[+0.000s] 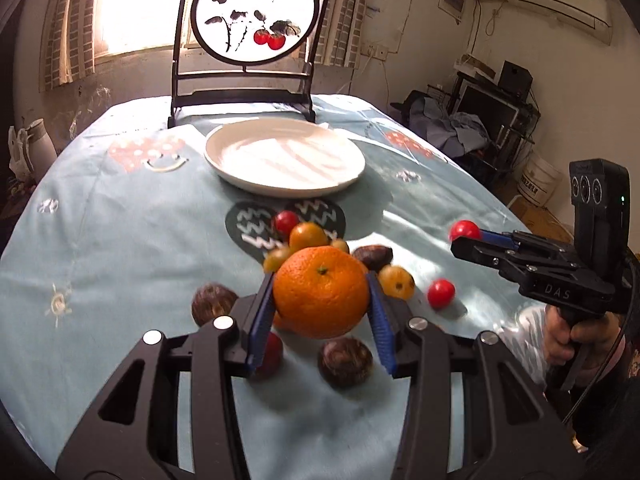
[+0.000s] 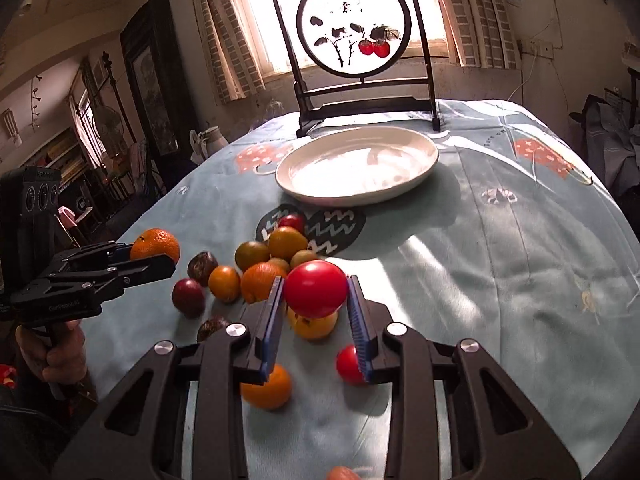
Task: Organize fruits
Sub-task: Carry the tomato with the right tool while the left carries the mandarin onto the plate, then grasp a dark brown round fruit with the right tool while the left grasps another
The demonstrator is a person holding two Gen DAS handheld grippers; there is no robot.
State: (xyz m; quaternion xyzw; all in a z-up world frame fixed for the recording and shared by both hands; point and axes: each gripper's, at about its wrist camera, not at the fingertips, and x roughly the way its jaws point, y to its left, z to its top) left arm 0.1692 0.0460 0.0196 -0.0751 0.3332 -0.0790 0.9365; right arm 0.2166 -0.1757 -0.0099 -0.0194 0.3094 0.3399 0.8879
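My left gripper [image 1: 321,294] is shut on a large orange [image 1: 321,291] and holds it above the fruit pile; it also shows in the right wrist view [image 2: 154,250] with the orange [image 2: 155,242]. My right gripper [image 2: 316,290] is shut on a red tomato [image 2: 315,288], lifted over the pile; it shows in the left wrist view [image 1: 466,236] with the tomato [image 1: 464,230]. An empty white plate [image 1: 248,168] [image 2: 416,178] lies beyond the pile. Several small oranges, tomatoes and dark passion fruits [image 2: 256,276] lie on the cloth.
A round table with a light-blue printed cloth [image 2: 500,260]. A black-framed round painted screen [image 1: 256,12] [image 2: 354,28] stands behind the plate. A red tomato [image 1: 441,293] lies apart at the right. A white jug [image 1: 34,144] stands off the table's left.
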